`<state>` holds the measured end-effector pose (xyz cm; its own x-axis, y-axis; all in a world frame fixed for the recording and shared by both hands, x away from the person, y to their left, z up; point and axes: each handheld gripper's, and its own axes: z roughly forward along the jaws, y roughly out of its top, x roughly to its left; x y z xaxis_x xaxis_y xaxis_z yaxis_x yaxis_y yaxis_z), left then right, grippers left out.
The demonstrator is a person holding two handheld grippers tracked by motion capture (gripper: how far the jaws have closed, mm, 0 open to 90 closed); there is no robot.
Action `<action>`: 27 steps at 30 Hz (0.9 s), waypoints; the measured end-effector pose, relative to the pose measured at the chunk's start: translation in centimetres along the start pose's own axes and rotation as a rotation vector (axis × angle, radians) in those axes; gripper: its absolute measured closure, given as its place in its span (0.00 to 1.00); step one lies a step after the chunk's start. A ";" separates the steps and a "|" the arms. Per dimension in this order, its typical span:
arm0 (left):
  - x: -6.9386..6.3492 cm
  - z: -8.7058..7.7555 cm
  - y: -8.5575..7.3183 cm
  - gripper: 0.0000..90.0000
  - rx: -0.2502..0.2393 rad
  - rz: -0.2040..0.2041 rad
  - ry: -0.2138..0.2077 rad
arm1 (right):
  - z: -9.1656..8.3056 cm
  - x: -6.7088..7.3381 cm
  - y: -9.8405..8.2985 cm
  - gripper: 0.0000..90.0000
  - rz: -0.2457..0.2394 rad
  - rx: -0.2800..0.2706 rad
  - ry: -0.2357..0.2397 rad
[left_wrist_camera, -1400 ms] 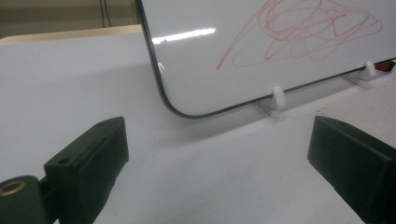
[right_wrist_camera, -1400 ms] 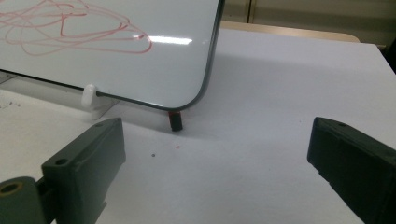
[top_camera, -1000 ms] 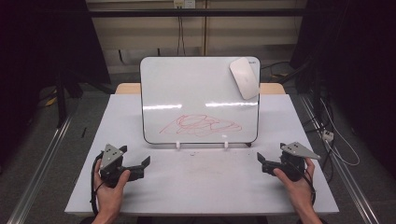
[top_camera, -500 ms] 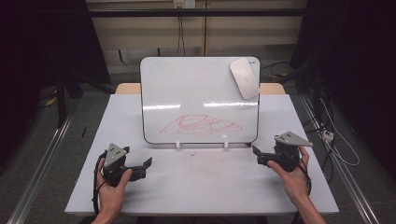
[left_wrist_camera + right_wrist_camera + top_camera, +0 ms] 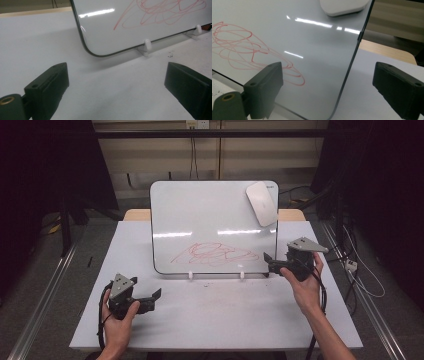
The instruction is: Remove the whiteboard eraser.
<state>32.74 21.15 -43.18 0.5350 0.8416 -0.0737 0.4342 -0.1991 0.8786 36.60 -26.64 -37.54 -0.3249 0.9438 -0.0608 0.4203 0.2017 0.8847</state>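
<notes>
I have the right gripper (image 5: 270, 264) up beside the lower right corner of the glossy white rectangular whiteboard (image 5: 210, 220), which stands tilted back on two small white plastic feet (image 5: 190, 275) at the middle of the white table (image 5: 220, 320). Its jaws are spread wide and have just been closing a little, with nothing pinched. In the right gripper view the board's dark right edge (image 5: 352, 65) runs up between the two black jaws, yet neither pad touches it.

A tangle of red marker scribble (image 5: 215, 255) covers the lower part of the board. The white oval eraser (image 5: 262, 203) clings to the board's upper right corner, well above my right gripper.

My left gripper (image 5: 155, 296) sits low on the table near the front left, apart from the board. Its jaws are spread too, with nothing but bare tabletop between them in the left gripper view, where I see the board's rounded lower left corner (image 5: 91, 51) and one white foot (image 5: 147, 45) ahead.

A black cable (image 5: 102, 320) loops from the left gripper beside my wrist.
</notes>
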 end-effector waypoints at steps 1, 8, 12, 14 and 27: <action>0.1 0.0 0.0 0.06 0.006 0.005 0.001 | 0.1 0.0 0.4 0.09 -0.007 0.003 -0.002; 0.0 0.2 0.0 0.06 0.007 0.002 -0.005 | 0.9 -0.3 3.4 0.09 -0.027 -0.010 0.002; 0.1 0.2 -0.1 0.06 0.010 0.000 -0.006 | 1.2 0.0 4.6 0.11 -0.059 -0.021 -0.025; 0.2 0.2 -0.1 0.06 0.010 -0.003 -0.003 | 1.4 0.1 5.2 0.11 -0.080 -0.037 -0.055; 0.3 0.2 -0.1 0.06 0.013 -0.003 -0.006 | 3.2 0.0 8.8 0.10 -0.143 -0.059 -0.057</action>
<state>33.00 21.28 -43.40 0.5379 0.8393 -0.0786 0.4451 -0.2036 0.8720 42.99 -24.06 -31.24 -0.3285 0.9202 -0.2127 0.3222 0.3209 0.8906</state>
